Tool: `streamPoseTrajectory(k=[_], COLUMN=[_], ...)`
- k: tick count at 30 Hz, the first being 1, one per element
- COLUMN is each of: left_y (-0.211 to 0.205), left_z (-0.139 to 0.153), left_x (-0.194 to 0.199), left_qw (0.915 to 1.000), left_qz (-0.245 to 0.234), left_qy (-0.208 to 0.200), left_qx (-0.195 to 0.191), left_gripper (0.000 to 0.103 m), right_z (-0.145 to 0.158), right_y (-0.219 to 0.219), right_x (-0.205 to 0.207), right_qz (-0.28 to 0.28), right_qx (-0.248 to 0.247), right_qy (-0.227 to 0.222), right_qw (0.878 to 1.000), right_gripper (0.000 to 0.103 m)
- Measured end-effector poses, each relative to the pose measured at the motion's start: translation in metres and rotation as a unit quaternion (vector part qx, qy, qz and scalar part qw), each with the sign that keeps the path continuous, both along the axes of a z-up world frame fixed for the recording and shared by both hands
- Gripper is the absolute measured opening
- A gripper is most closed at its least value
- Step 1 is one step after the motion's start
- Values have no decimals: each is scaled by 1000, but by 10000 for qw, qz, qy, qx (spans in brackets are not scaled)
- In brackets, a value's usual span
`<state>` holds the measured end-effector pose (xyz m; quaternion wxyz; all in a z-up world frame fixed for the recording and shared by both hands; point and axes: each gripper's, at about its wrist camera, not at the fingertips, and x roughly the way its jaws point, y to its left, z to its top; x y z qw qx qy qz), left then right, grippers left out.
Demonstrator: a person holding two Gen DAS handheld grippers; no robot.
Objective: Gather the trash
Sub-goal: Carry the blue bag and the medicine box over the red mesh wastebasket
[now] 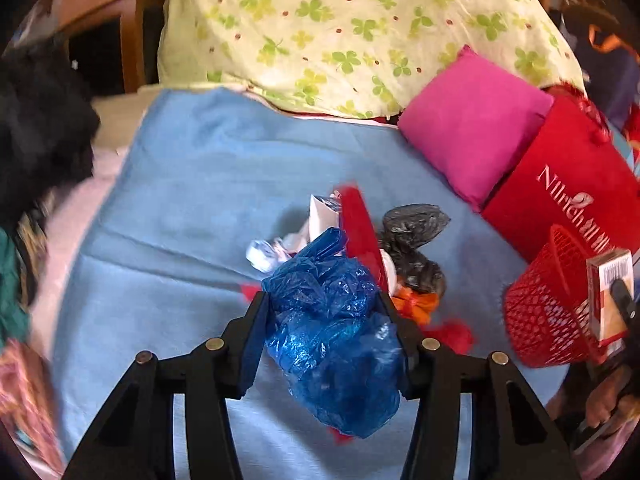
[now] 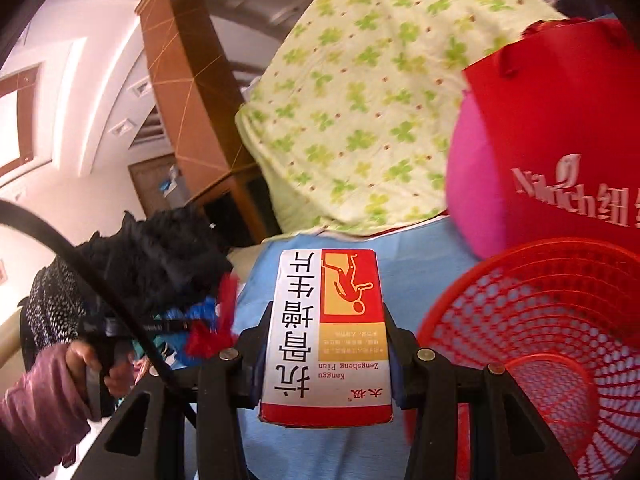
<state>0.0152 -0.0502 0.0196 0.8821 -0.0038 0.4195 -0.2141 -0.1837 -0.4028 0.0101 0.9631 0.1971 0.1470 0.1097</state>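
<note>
My left gripper is shut on a crumpled blue plastic bag, held above the light blue sheet. Beyond it on the sheet lies a trash pile: a red strip, white paper, a black plastic bag and an orange scrap. My right gripper is shut on a red and white medicine box, which hangs just left of the red mesh basket. The left wrist view shows this box at the rim of the basket.
A clover-patterned quilt is heaped at the back of the bed. A pink cushion and a red gift bag stand behind the basket. Black clothing lies at the left. A hand in a purple sleeve holds the left gripper.
</note>
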Motion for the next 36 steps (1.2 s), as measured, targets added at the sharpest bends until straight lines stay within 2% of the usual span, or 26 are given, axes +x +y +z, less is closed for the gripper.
streamPoseTrajectory(k=[3, 6, 9, 13, 15, 16, 17, 18, 19, 20, 21, 23, 25, 27, 28, 30, 31, 33, 35, 36], left_y=[2, -6, -18, -39, -54, -63, -65, -65, -61, -59, -59, -71, -85, -99, -110, -120, -127, -133, -133, -127], left_z=[-2, 7, 33, 61, 69, 65, 58, 50, 44, 46, 50, 69, 81, 86, 86, 86, 87, 86, 73, 60], left_x=[-1, -7, -15, -25, -31, -30, -23, -14, -8, -10, -12, -24, -29, -31, -30, -31, -34, -40, -31, -21], left_qw=[9998, 10000, 9994, 9975, 9939, 9908, 9922, 9949, 9987, 9991, 9986, 9950, 9931, 9902, 9905, 9916, 9898, 9856, 9897, 9945], left_qz=[23, -14, -92, -363, -496, -441, -304, -209, -148, -163, -160, -259, -531, -686, -697, -881, -1033, -985, -789, -718], left_qy=[160, 42, -316, -570, -988, -1238, -1082, -795, -409, -383, -489, -957, -1026, -1213, -1187, -939, -967, -1377, -1182, -761], left_qx=[-82, -67, -99, -188, -18, 308, 539, 590, 248, -31, -98, -94, -193, -77, 55, -102, -172, 18, 144, 89], left_gripper=[54, 54, 54, 55, 56, 56, 54, 54, 53, 53, 53, 53, 53, 55, 55, 55, 56, 56, 56, 56], right_z=[3, 6, 11, 14, 13, 12, 11, 11, 10, 10, 10, 10, 10, 11, 11, 11, 11, 11, 10, 9], right_y=[-9, -15, -19, -27, -34, -39, -44, -48, -52, -56, -60, -67, -73, -77, -78, -80, -81, -82, -87, -89], right_x=[-8, -10, -14, -21, -23, -25, -27, -28, -31, -32, -35, -39, -43, -45, -47, -48, -49, -49, -52, -54], right_qz=[-115, -237, -347, -579, -655, -733, -791, -822, -877, -934, -961, -995, -1044, -1085, -1128, -1148, -1164, -1205, -1269, -1297], right_qx=[88, 196, 276, 332, 396, 440, 494, 541, 576, 586, 609, 680, 754, 817, 825, 846, 857, 870, 896, 907], right_qy=[-96, -155, -286, -426, -429, -424, -412, -406, -412, -429, -441, -465, -496, -512, -522, -531, -538, -529, -510, -513], right_qw=[9998, 9994, 9986, 9969, 9961, 9954, 9948, 9943, 9936, 9930, 9925, 9916, 9904, 9894, 9888, 9883, 9880, 9875, 9865, 9861], right_gripper=[48, 48, 48, 48, 48, 48, 48, 48, 48, 48, 48, 48, 48, 48, 48, 48, 48, 48, 48, 48])
